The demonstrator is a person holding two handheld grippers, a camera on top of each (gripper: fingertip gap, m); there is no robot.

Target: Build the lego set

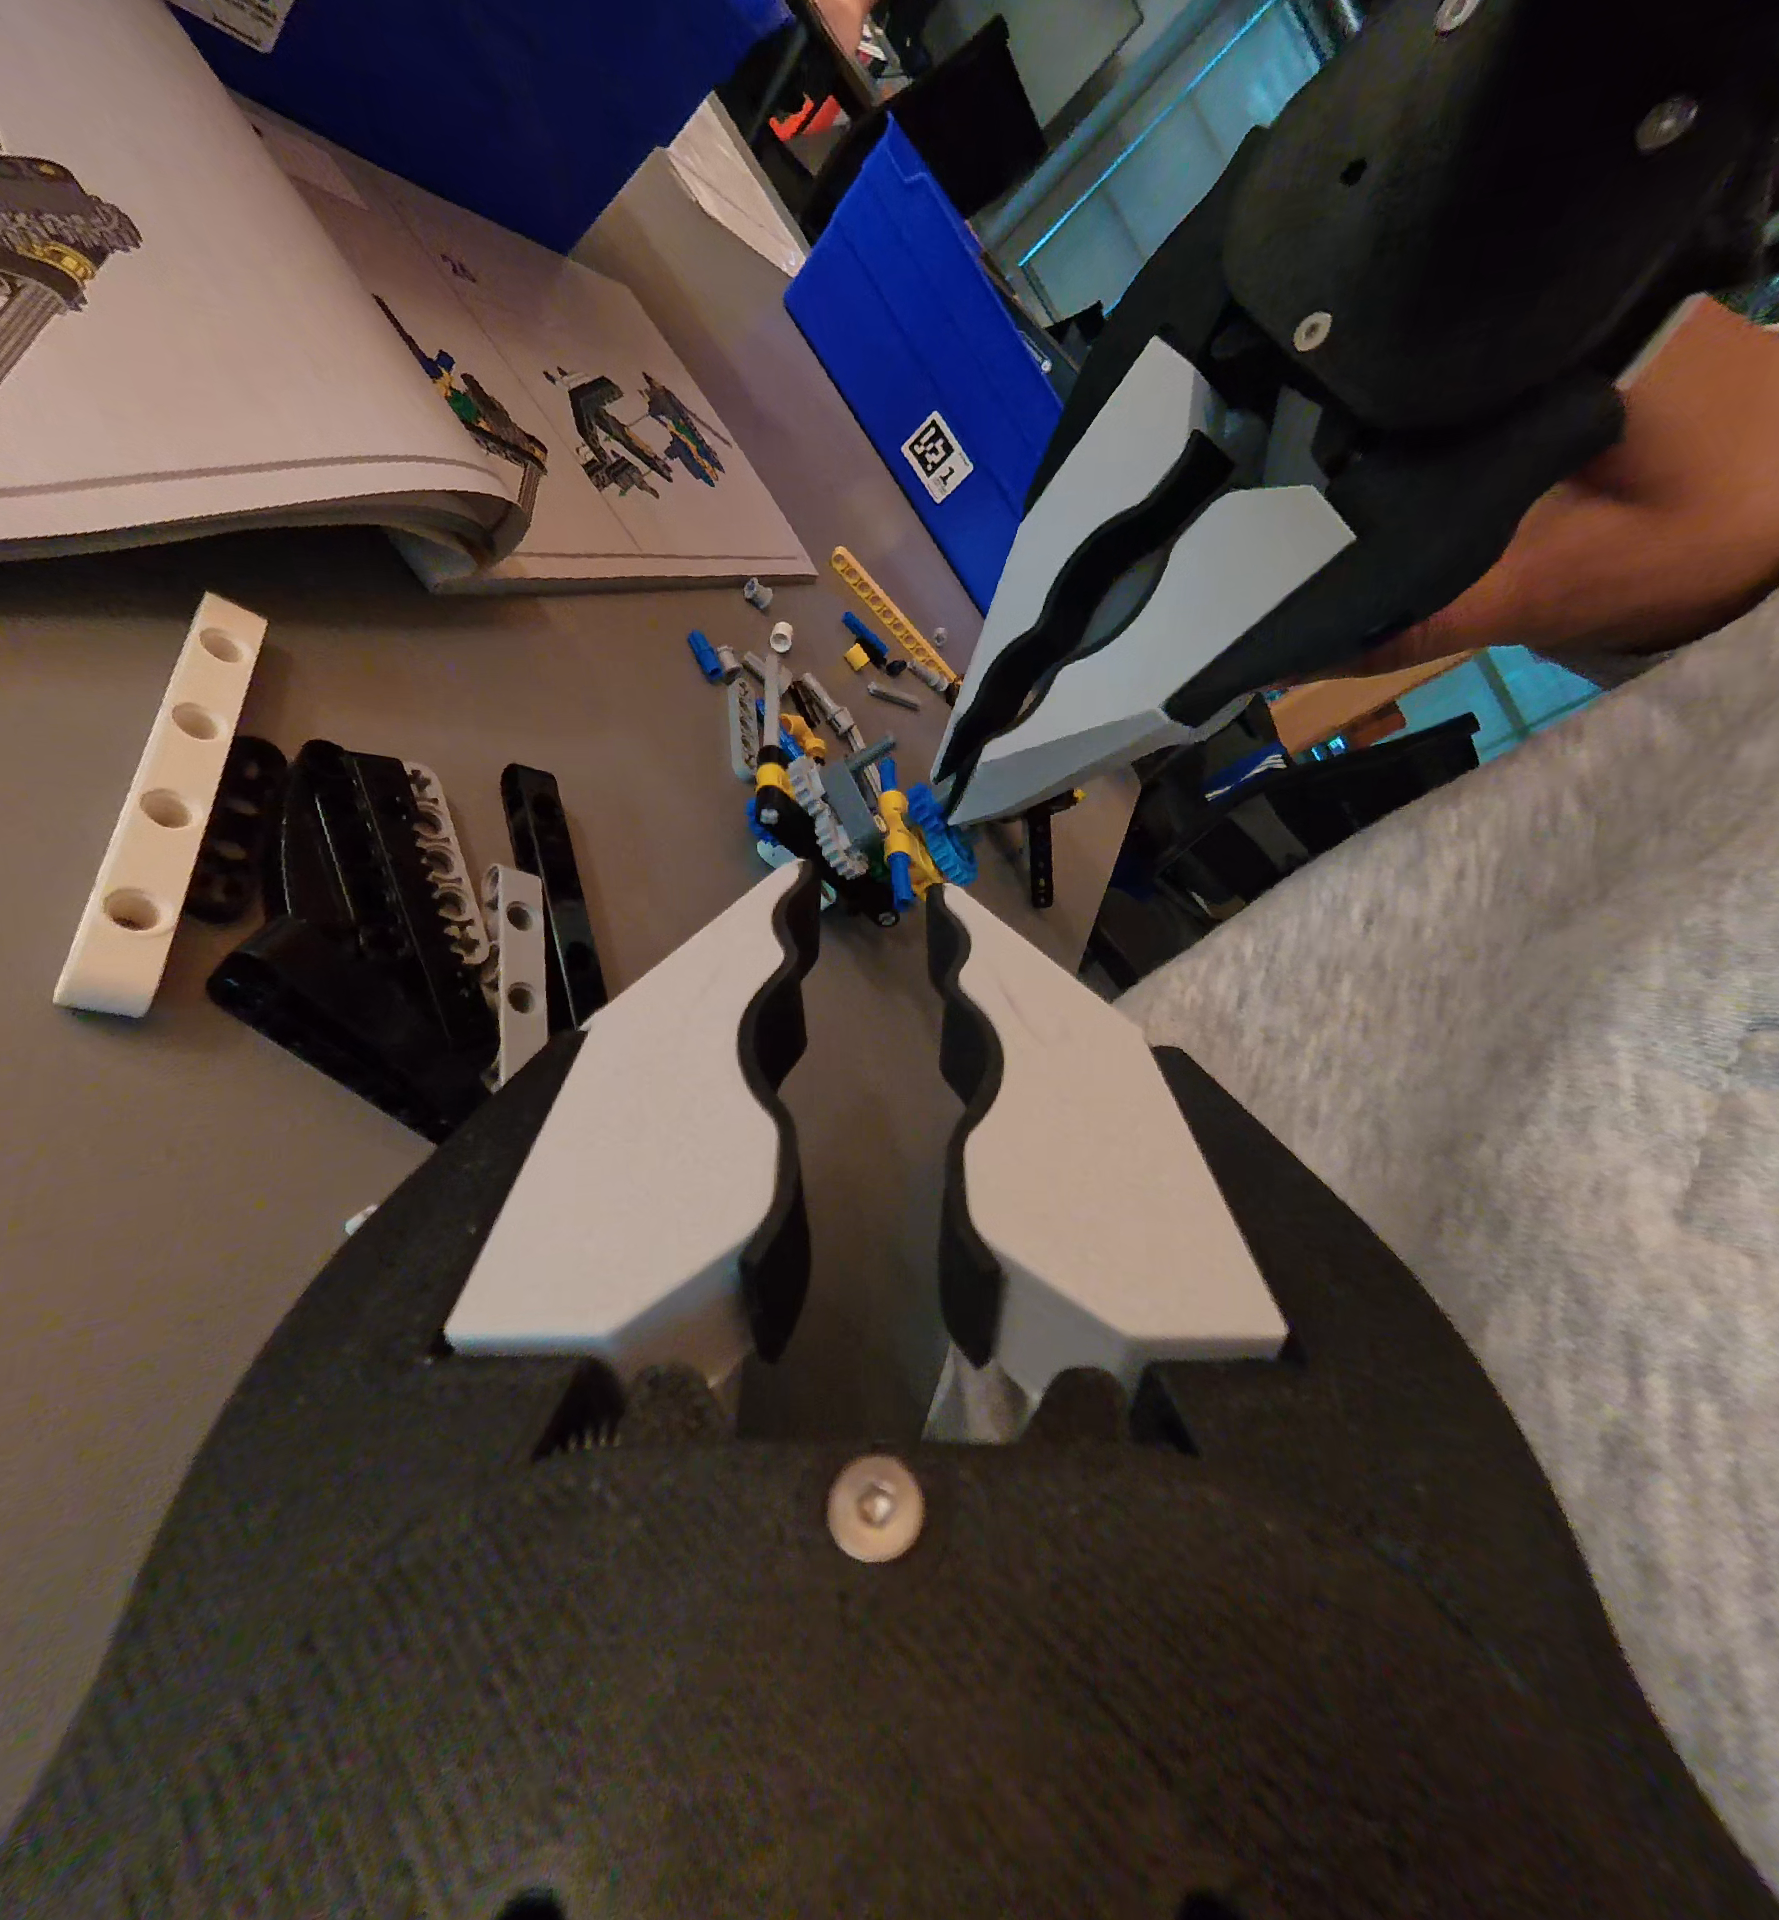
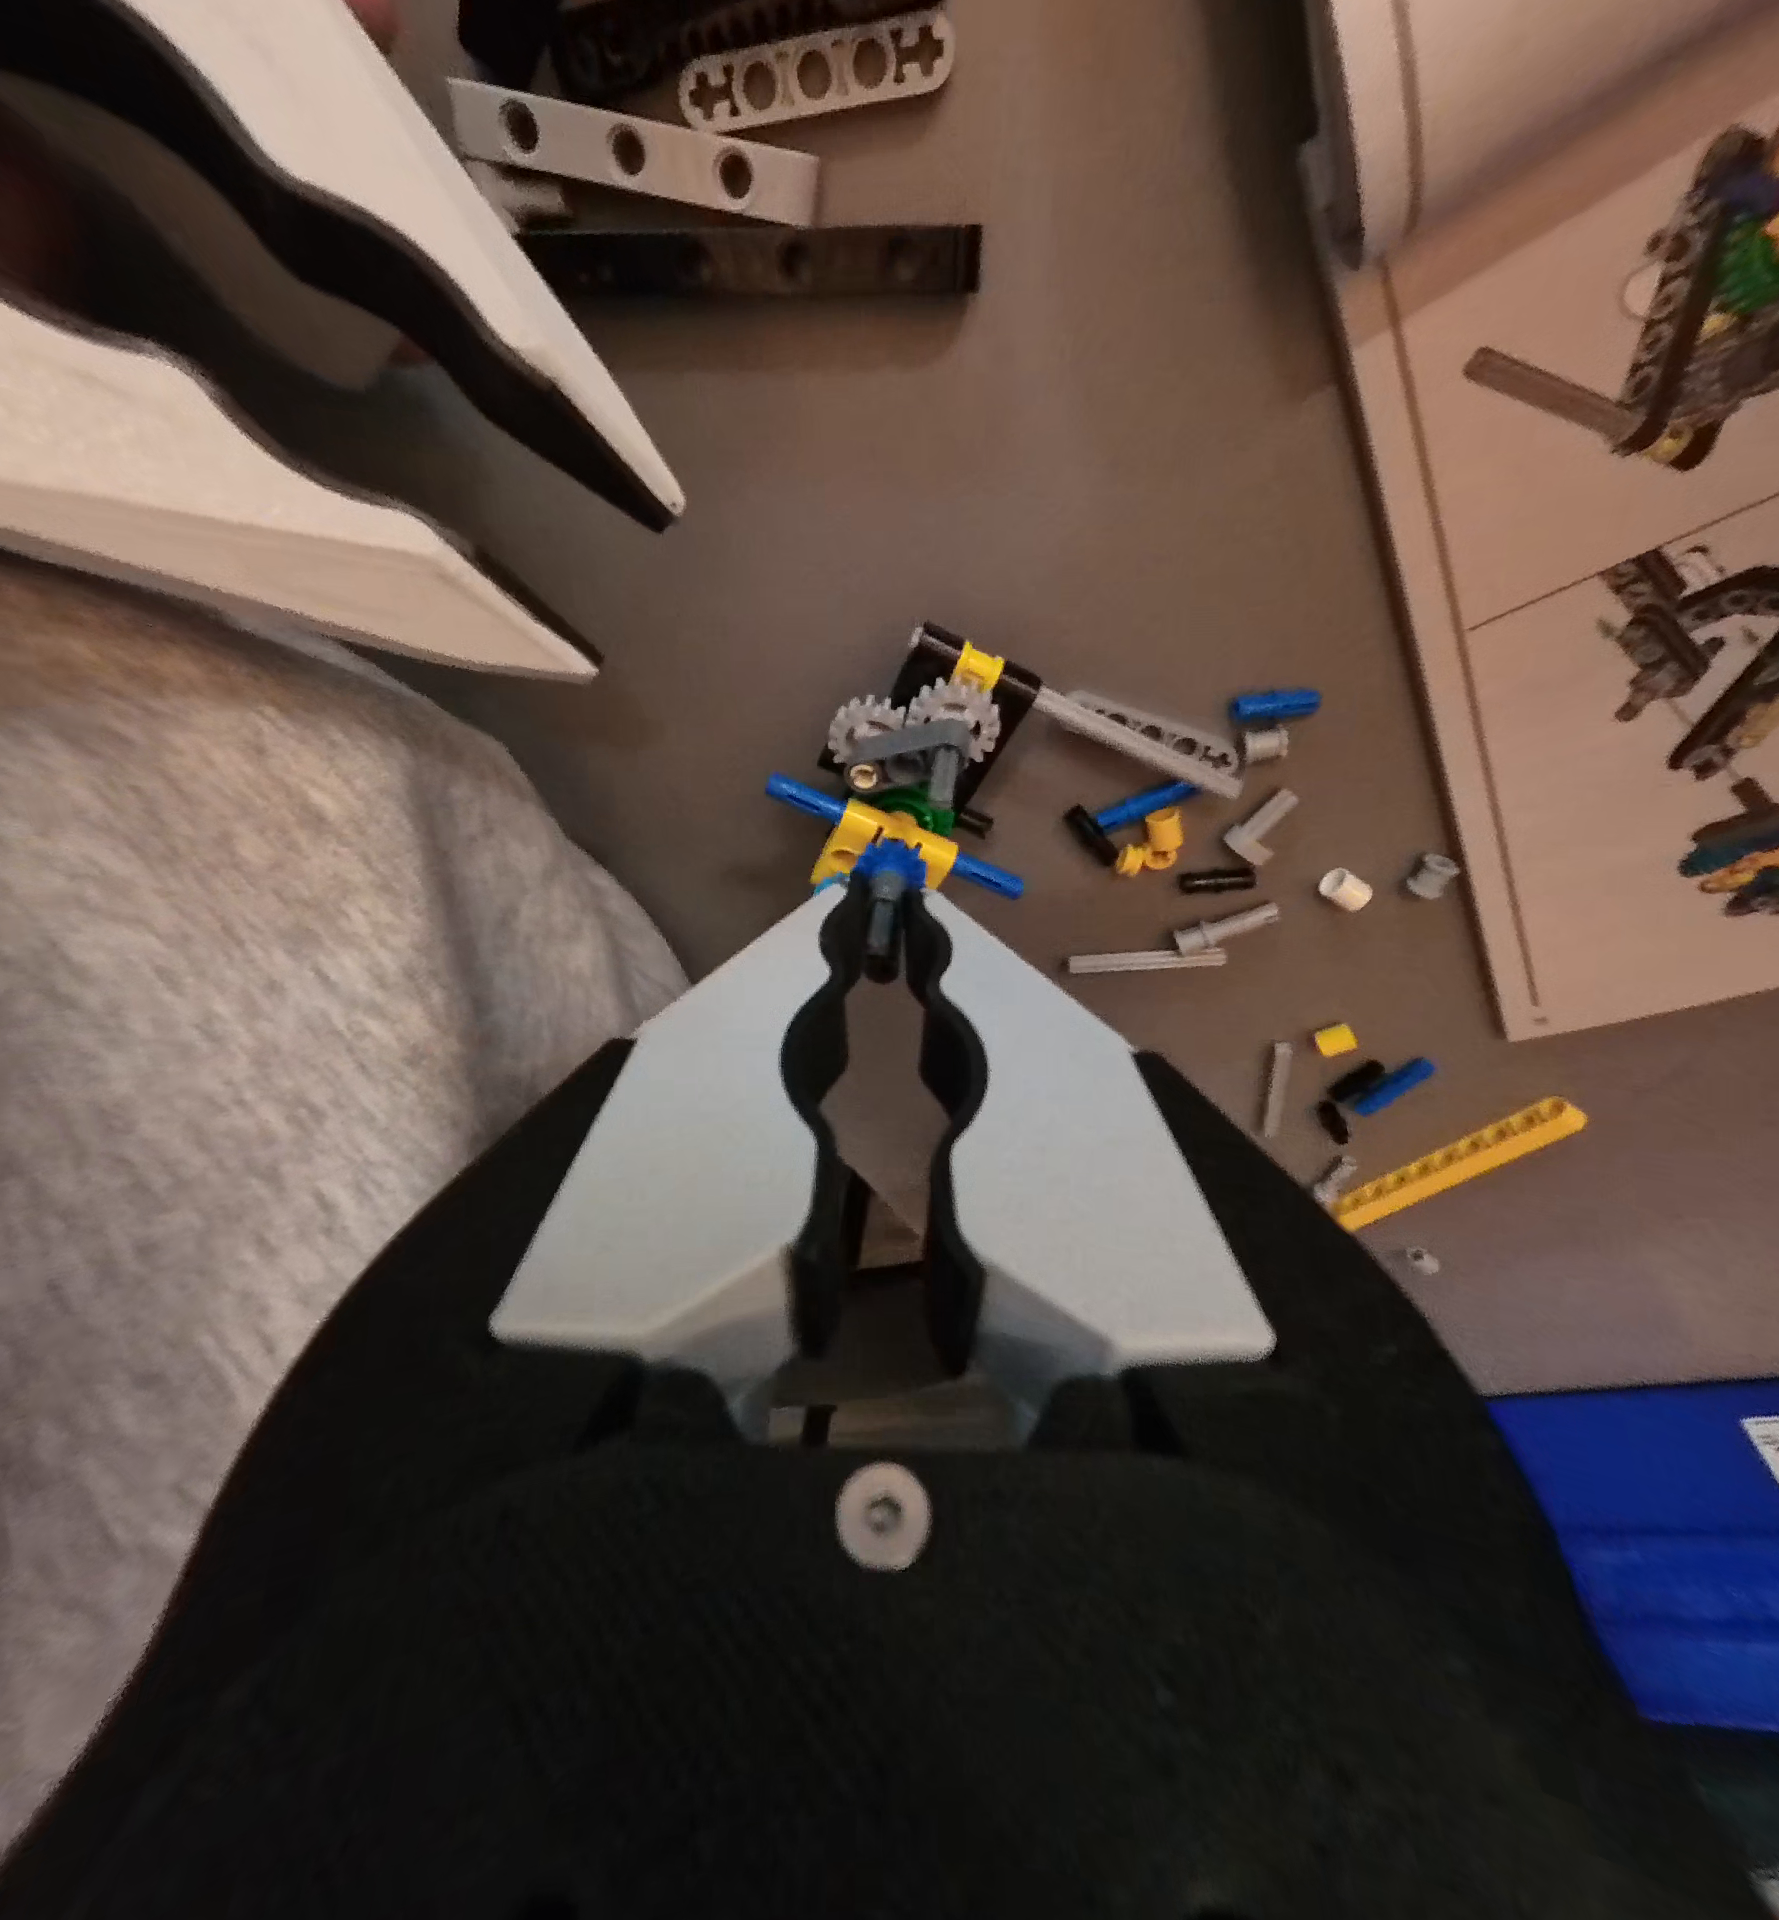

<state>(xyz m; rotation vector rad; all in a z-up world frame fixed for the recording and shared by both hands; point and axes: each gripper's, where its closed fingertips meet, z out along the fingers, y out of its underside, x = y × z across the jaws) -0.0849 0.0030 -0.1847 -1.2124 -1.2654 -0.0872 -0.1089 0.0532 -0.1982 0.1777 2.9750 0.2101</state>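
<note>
A small lego assembly [image 2: 906, 769] with grey gears, yellow connectors, blue axles and a green piece lies on the grey table; it also shows in the left wrist view [image 1: 843, 821]. My right gripper [image 2: 883, 920] is shut on a short axle that carries a small blue gear [image 2: 880, 862] at the assembly's near end. In the left wrist view the right gripper [image 1: 942, 805] comes in from the upper right. My left gripper [image 1: 874, 899] is open and empty, its tips just short of the assembly. In the right wrist view the left gripper [image 2: 627, 587] is at the upper left, apart from the assembly.
Loose small pins, axles and a yellow beam [image 2: 1456, 1164] lie right of the assembly. Large black and white beams [image 1: 365, 914] lie to the left. An open instruction booklet [image 1: 241, 364] and a blue bin [image 1: 916, 343] sit behind. A person's grey sleeve [image 1: 1487, 1143] is close by. Across from one pair of fingers to the other is roughly 6 cm.
</note>
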